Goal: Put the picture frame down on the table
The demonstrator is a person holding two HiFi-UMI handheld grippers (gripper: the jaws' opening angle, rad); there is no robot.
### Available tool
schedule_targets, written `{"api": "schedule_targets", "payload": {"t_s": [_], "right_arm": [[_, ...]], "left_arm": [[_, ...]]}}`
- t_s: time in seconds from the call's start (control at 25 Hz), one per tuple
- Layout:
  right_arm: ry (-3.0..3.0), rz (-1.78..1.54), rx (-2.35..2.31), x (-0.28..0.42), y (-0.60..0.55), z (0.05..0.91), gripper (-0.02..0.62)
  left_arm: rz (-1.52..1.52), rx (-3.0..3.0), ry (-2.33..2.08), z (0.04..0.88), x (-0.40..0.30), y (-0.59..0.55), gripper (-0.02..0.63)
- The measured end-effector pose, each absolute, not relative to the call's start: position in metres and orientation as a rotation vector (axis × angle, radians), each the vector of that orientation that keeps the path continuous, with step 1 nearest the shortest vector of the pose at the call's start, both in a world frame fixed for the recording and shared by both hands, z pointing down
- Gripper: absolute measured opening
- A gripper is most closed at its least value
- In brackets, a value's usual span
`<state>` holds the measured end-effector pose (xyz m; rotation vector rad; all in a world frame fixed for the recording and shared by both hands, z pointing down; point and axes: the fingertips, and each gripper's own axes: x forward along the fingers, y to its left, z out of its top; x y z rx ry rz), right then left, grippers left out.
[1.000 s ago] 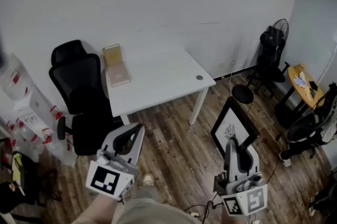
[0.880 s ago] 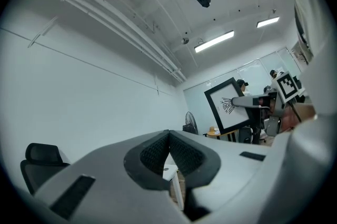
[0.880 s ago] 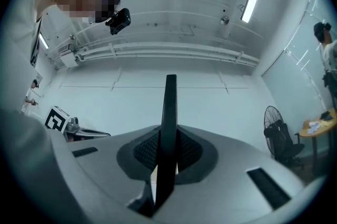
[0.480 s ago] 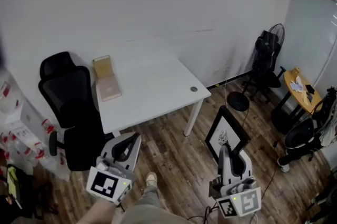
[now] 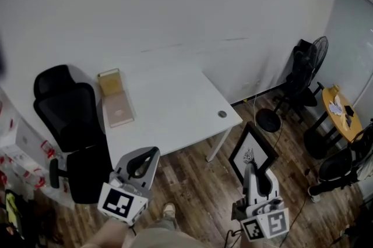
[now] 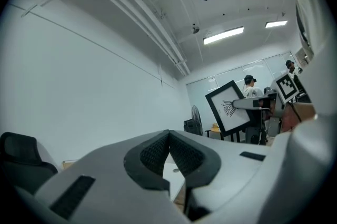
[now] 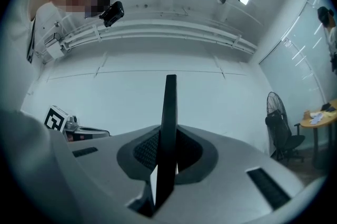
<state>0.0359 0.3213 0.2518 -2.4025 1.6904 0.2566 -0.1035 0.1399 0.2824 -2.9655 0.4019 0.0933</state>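
Observation:
A black picture frame (image 5: pixel 252 149) with a white print stands upright over the wooden floor, right of the white table (image 5: pixel 169 107). My right gripper (image 5: pixel 256 166) is shut on the frame's lower edge. In the right gripper view the frame (image 7: pixel 169 123) shows edge-on between the pads. My left gripper (image 5: pixel 149 153) hovers over the floor just before the table's near edge, jaws shut with nothing between them. In the left gripper view the frame (image 6: pixel 228 108) and the right gripper (image 6: pixel 251 104) show at the right.
A tan box (image 5: pixel 109 82) and a flat tan pad (image 5: pixel 118 109) lie at the table's left end. A black office chair (image 5: pixel 67 119) stands left of the table. At the right are a fan (image 5: pixel 319 49), a dark chair (image 5: pixel 300 75) and a small yellow round table (image 5: pixel 342 113).
Both grippers have moved towards the table, so its near edge lies closer to them. The frame stays gripped upright in the right gripper.

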Motion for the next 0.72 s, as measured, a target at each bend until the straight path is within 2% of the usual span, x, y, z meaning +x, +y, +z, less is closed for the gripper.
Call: {"api": "schedule_targets", "payload": {"t_s": [0.32,0.72], "right_arm": [[1.742,0.130,-2.330,0.088,0.202,0.256,0.049],[1.800,-0.156,-2.155,0.124,0.101,0.280,0.049]], "left_arm": [[0.043,-2.981,0.452,0.293,-0.057,0.027,0.020],[-0.001,-3.007,0.548,0.312,-0.036,-0.055,0.020]]}}
